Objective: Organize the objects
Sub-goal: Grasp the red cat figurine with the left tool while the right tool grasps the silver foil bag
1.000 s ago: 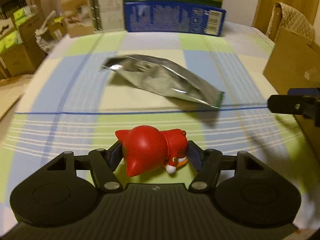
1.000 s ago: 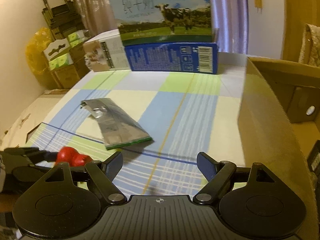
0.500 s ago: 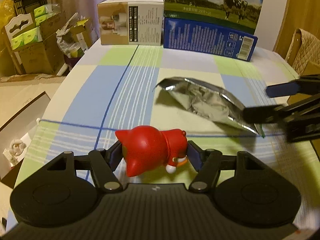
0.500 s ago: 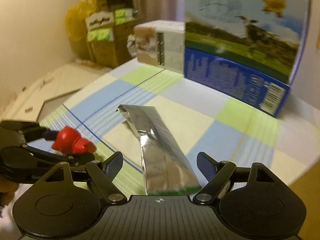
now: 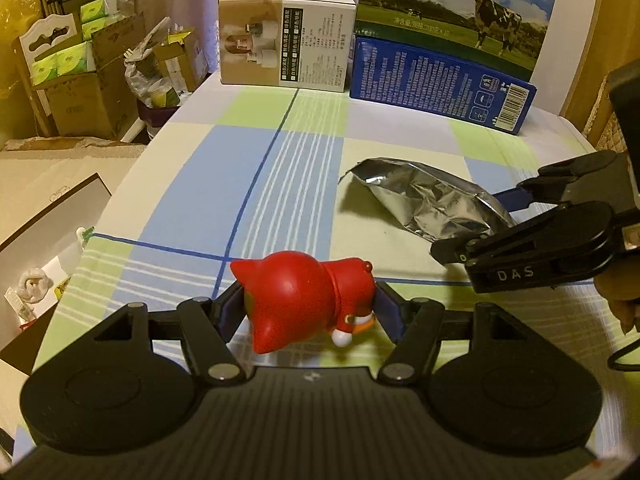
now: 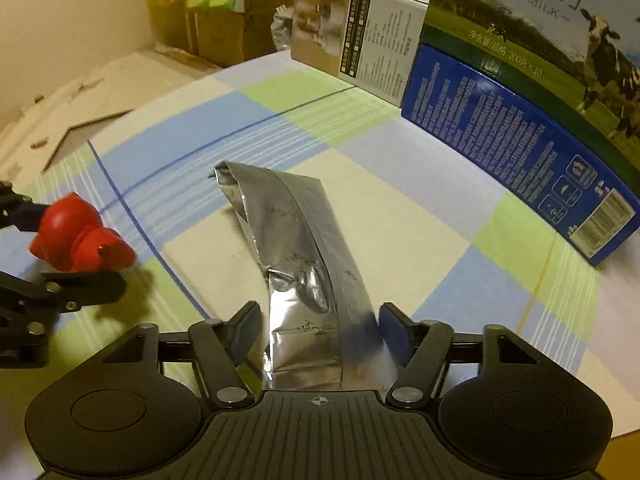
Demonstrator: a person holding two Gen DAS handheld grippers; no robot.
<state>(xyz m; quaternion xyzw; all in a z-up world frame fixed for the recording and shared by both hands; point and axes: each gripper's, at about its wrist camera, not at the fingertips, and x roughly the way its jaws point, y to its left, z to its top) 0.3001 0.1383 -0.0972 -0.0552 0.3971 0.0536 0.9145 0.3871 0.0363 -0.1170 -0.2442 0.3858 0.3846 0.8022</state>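
Warm, dim indoor light; strong fisheye bend on both feeds.
I see glare off the foil pouch (image 6: 304,264), soft shadows under it and the toy (image 5: 308,300); edges curve w/ dark corners, toy a bit blurred in right view.

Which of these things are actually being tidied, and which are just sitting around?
In the job:
red cat toy, held in the left gripper
silver foil pouch, between the right gripper fingers

Lying about:
milk carton box
white box

Right gripper (image 6: 320,330) (fingers apart) now straddles foil pouch (image 6: 304,264) — closer.
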